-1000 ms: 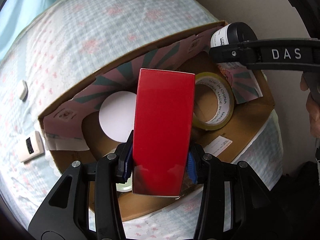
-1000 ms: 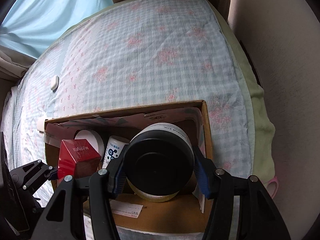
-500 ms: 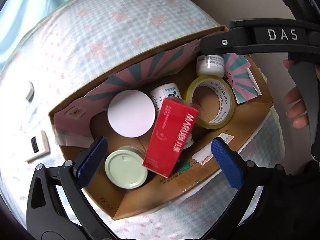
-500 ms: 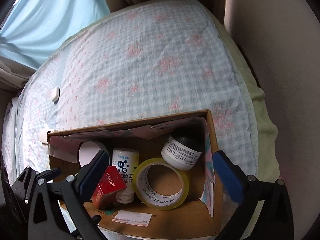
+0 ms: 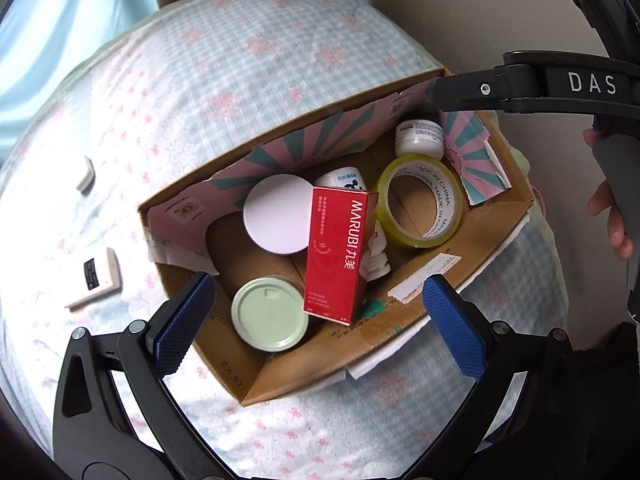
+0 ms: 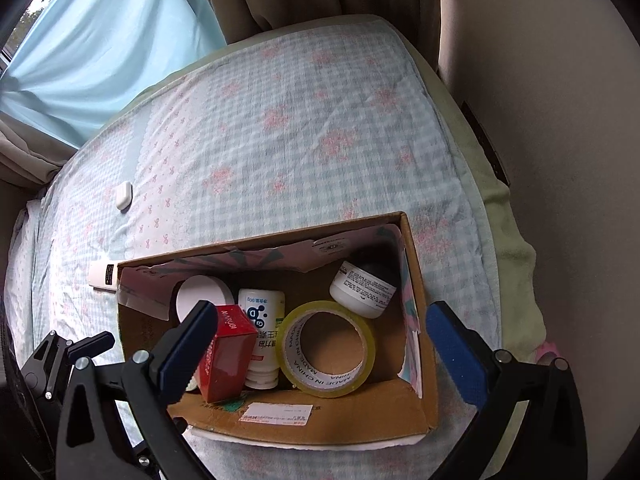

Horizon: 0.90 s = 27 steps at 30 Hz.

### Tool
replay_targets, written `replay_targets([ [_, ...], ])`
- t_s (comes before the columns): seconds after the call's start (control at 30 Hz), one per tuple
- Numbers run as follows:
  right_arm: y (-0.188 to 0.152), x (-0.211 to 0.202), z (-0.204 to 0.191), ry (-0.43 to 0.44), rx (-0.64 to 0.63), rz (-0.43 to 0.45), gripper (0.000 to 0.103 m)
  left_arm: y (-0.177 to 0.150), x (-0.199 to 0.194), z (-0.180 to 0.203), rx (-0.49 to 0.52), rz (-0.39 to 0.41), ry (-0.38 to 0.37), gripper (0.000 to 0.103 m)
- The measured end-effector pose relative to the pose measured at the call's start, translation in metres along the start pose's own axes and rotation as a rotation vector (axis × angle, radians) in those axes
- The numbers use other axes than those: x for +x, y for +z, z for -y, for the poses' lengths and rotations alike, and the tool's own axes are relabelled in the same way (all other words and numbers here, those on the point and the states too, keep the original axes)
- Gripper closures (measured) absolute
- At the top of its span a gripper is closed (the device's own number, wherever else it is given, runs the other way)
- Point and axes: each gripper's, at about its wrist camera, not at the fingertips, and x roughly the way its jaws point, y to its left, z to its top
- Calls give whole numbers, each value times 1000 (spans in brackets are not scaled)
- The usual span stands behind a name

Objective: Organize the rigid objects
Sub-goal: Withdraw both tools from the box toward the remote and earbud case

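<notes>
An open cardboard box (image 5: 420,312) (image 6: 416,416) sits on the bed. Inside lie a red carton (image 5: 340,252) (image 6: 228,356), a white bottle (image 6: 262,332) (image 5: 344,178), a roll of yellowish tape (image 5: 420,200) (image 6: 328,348), a white jar with a black lid (image 5: 418,138) (image 6: 364,288), a white round lid (image 5: 278,214) (image 6: 202,292) and a green-lidded jar (image 5: 270,314). My left gripper (image 5: 316,328) hangs open above the box with nothing between its blue pads. Over the tape and jar my right gripper (image 6: 320,348) is open and empty too.
The box rests on a checked, flower-patterned bedspread (image 6: 280,120). A white remote (image 5: 96,276) (image 6: 103,275) and a small white case (image 5: 86,174) (image 6: 123,195) lie on the bed left of the box. A wall (image 6: 560,160) borders the right side, curtains (image 6: 100,40) the far end.
Both grippers opened: the left let go of the red carton, the right let go of the black-lidded jar, and both things now lie in the box. Both grippers rose.
</notes>
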Motion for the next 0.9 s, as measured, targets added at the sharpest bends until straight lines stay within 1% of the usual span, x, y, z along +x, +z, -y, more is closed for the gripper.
replay_targets([
  [0.23, -17, -37, -21, -8, -30, 38, 0, -22, -44, -8, -25, 63, 21, 0],
  [0.43, -39, -72, -52, -19, -61, 82, 0, -51, -85, -24, -32, 117, 44, 0],
  [0.63, -60, -104, -97, -44, -74, 108, 0, -90, -127, -64, -50, 150, 53, 0],
  [0.8, -73, -123, -145, -41, -75, 132, 0, -122, -158, -105, -30, 176, 76, 0],
  [0.9, -78, -128, -180, -31, -91, 145, 0, -138, -173, -136, -34, 179, 57, 0],
])
